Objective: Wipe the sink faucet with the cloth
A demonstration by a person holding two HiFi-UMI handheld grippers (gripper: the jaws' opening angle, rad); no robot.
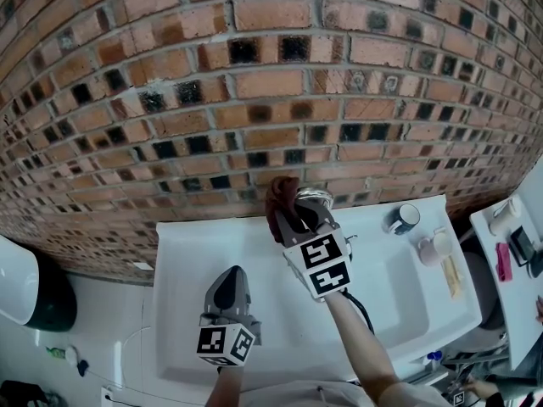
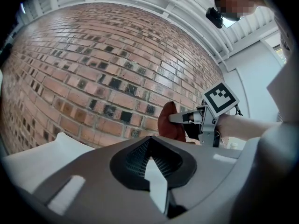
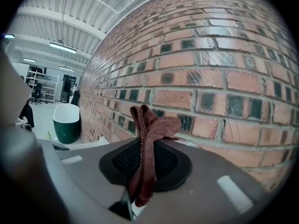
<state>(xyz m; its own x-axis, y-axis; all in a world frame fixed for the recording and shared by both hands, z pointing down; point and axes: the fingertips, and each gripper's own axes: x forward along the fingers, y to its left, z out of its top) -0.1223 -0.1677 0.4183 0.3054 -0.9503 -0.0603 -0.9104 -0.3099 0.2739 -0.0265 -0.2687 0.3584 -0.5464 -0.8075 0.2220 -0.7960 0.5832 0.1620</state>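
Note:
A reddish-brown cloth (image 1: 280, 200) is bunched in my right gripper (image 1: 293, 216), which is shut on it at the back of the white sink (image 1: 191, 237), close to the brick wall. The chrome faucet (image 1: 316, 197) shows just right of the cloth, touching or nearly touching it. In the right gripper view the cloth (image 3: 150, 134) stands folded between the dark pads of my right gripper (image 3: 144, 158). My left gripper (image 1: 229, 281) hovers shut over the basin's left side, holding nothing. From the left gripper view, the cloth (image 2: 169, 123) and right gripper (image 2: 186, 118) lie ahead of my left gripper (image 2: 150, 161).
A blue-and-white mug (image 1: 405, 219) and a pale cup (image 1: 434, 247) stand on the sink's right rim. A dark green bin (image 1: 36, 293) sits on the floor at left. A white counter (image 1: 507, 265) with small items is at far right. The brick wall (image 1: 271, 83) runs behind.

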